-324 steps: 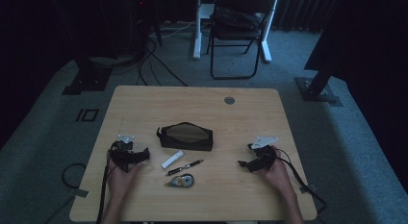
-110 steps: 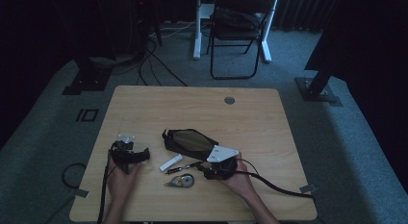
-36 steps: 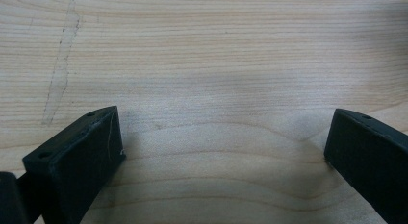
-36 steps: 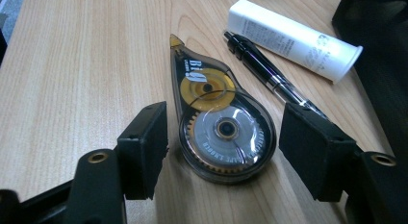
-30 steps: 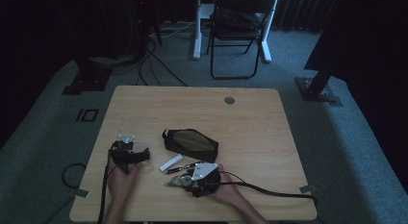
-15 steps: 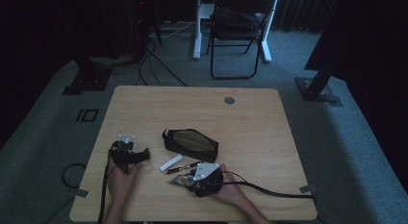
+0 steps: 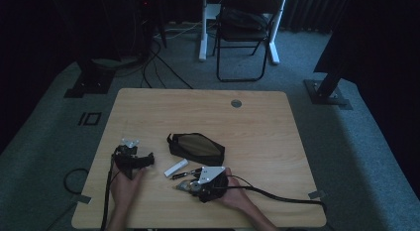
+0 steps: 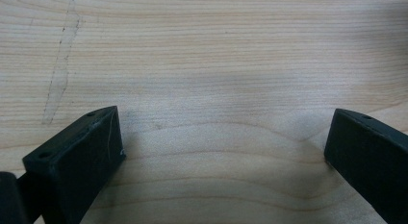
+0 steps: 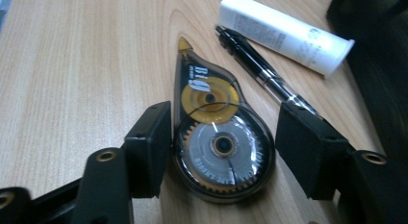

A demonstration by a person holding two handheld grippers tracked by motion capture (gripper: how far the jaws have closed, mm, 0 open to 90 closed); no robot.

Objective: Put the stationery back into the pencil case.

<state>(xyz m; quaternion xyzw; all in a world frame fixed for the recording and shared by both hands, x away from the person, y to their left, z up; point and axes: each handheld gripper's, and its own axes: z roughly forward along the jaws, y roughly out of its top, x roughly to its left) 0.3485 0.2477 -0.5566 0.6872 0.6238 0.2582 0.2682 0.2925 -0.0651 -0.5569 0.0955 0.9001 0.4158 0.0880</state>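
The wooden worktop (image 7: 257, 127) carries everything, with a folding chair (image 7: 245, 37) standing on the carpet beyond its far edge. Near the middle of the worktop lies a dark pencil case (image 7: 195, 147). In front of it, close to the person's side, lie a white tube (image 9: 286, 32) and a black pen (image 9: 262, 70) side by side, just apart. The left tongs (image 7: 133, 159) rest on the worktop at the person's left, spread wide over bare wood with nothing between their jaws. The right tongs (image 9: 222, 152) straddle a correction tape dispenser (image 9: 219, 137), which lies flat just beside the pen. Their jaws have just been opening: the left one sits right at the dispenser's edge, the right one stands clear of it.
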